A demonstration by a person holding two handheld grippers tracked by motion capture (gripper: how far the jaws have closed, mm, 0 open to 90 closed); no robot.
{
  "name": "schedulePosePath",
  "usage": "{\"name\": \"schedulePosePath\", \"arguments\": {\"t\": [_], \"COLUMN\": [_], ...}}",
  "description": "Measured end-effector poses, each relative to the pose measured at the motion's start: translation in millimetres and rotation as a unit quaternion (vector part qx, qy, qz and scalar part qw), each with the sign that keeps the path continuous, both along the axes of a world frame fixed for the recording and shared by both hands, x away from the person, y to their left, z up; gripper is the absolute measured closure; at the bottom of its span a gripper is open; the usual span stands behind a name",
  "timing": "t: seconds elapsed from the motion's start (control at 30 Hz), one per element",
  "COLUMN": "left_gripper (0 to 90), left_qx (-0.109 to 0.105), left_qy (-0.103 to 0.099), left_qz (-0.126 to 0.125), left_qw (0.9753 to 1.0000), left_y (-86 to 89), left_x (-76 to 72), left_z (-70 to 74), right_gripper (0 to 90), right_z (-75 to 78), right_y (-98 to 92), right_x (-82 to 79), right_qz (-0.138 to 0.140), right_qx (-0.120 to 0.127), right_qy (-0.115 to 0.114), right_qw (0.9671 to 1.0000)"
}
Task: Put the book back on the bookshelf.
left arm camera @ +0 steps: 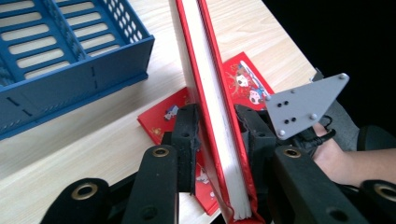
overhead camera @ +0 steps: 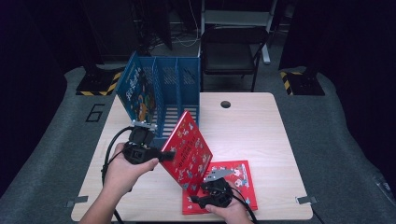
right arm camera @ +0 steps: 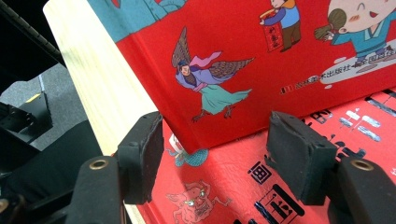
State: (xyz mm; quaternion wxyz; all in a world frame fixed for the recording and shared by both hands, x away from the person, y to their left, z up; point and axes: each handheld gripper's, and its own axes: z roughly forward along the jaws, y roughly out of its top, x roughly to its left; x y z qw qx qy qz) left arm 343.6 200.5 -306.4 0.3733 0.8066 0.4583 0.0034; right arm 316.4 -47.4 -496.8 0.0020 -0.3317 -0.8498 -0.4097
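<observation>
A red picture book (overhead camera: 189,151) stands tilted above the table's middle, and my left gripper (overhead camera: 166,155) is shut on its left edge. In the left gripper view the jaws of that gripper (left arm camera: 217,126) clamp the book's (left arm camera: 205,70) covers and white page block. A second red book (overhead camera: 238,175) lies flat at the front right, under the held book's lower corner. My right gripper (overhead camera: 201,185) is open beside that corner. In the right gripper view its jaws (right arm camera: 215,154) stand apart, facing the held book's (right arm camera: 261,51) cover above the flat book (right arm camera: 233,186).
A blue slotted file rack (overhead camera: 177,79) stands at the table's back left, with a blue book (overhead camera: 137,93) upright in its leftmost compartment. The wooden table (overhead camera: 247,130) has a cable hole (overhead camera: 225,104) near the back. A black folding chair (overhead camera: 231,51) stands behind it.
</observation>
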Motion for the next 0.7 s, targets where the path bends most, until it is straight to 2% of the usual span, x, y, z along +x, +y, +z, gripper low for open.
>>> {"name": "schedulePosePath", "arguments": {"t": [0.1, 0.13, 0.17, 0.2, 0.33, 0.37, 0.43, 0.6, 0.63, 0.7], "left_gripper": [75.0, 75.5, 75.6, 75.8, 76.2, 76.3, 76.9, 78.6, 79.0, 79.0], "left_qx": [0.012, 0.015, 0.015, 0.013, 0.008, 0.005, 0.007, 0.005, 0.003, 0.007], "left_qy": [-0.006, -0.008, -0.008, -0.007, 0.004, 0.006, 0.002, 0.002, 0.002, 0.0], "left_qz": [0.009, 0.023, 0.023, 0.023, 0.019, 0.02, 0.024, 0.019, 0.021, 0.019], "left_qw": [0.9999, 0.9996, 0.9996, 0.9996, 0.9998, 0.9998, 0.9997, 0.9998, 0.9998, 0.9998], "left_y": [1.5, 3.0, 3.0, 4.5, 7.0, 6.5, 4.3, -1.8, -3.1, -5.0], "left_x": [1.9, 3.8, 3.8, 5.2, 8.8, 9.9, 11.7, 18.0, 18.9, 19.8], "left_z": [-0.6, -1.9, -1.9, -2.4, -1.7, -1.2, -0.2, 4.7, 5.2, 6.5], "right_gripper": [36.7, 37.1, 37.1, 37.3, 37.7, 37.8, 38.0, 36.4, 34.6, 32.8], "right_z": [-0.4, -1.2, -1.2, -1.7, -2.6, -3.2, -3.8, -4.1, -4.2, -4.5], "right_y": [-0.2, 0.0, 0.0, 0.7, 2.8, 3.0, 4.5, 7.2, 7.6, 8.1], "right_x": [-1.4, -2.2, -2.2, -3.3, -6.0, -5.9, -7.8, -11.4, -12.2, -13.0], "right_qz": [-0.003, -0.003, -0.003, -0.004, -0.006, -0.007, -0.013, -0.014, -0.019, -0.022], "right_qx": [-0.006, -0.007, -0.007, -0.01, -0.01, -0.014, -0.019, -0.03, -0.037, -0.043], "right_qy": [-0.004, -0.015, -0.015, -0.028, -0.036, -0.045, -0.056, -0.066, -0.078, -0.085], "right_qw": [1.0, 0.9999, 0.9999, 0.9995, 0.9993, 0.9989, 0.9982, 0.9973, 0.9961, 0.9952]}}
